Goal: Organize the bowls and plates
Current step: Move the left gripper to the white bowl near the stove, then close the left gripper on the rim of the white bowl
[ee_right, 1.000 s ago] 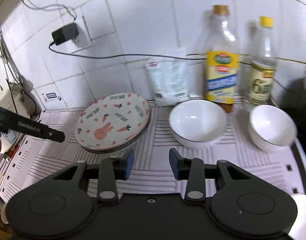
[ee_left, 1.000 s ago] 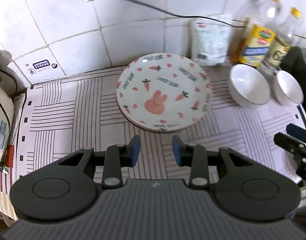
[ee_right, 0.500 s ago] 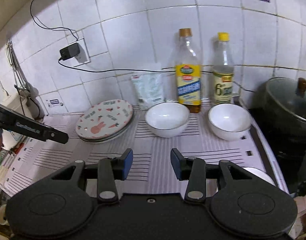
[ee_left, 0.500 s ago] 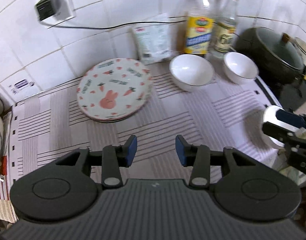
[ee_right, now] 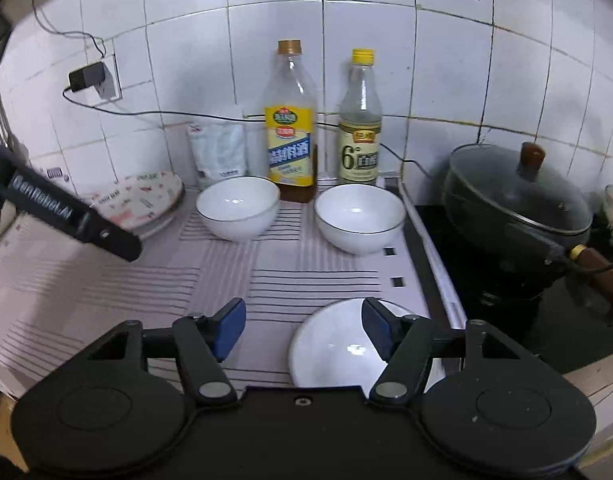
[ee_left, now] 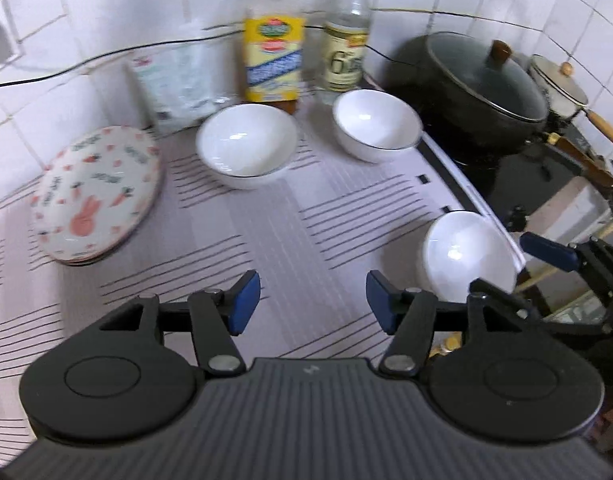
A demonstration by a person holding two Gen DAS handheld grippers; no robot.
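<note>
Both grippers hang wide open over the striped white counter mat [ee_right: 306,276], neither holding a thing. The right gripper [ee_right: 304,326] has its blue-padded fingers [ee_right: 376,330] spread, and the nearest plain white ceramic bowl [ee_right: 334,350] sits right under it at 5 o'clock of the mat, close to the mat's edge beside the black stovetop [ee_right: 506,308]. One pad hangs over the bowl, the other stands off to its left, so no grip yet; my read is that this bowl is the next target, and a rim pinch is what it calls for.

Up at 12 o'clock, two more white bowls with thin dark rims, the left one [ee_right: 238,208] and the right one [ee_right: 359,218], stand side by side but apart, just in front of the yellow-labelled oil bottle [ee_right: 291,128] and the clear vinegar bottle [ee_right: 359,124]. At 10 o'clock, the stack of pink rabbit-and-carrot plates [ee_left: 96,196] is already gathered, so plates look sorted and bowls remain.

The left gripper [ee_left: 312,300] hovers empty over bare mat, jaws fully apart, the near bowl [ee_left: 466,256] at its 3 o'clock, likely waiting clear of the right one's work.
</note>
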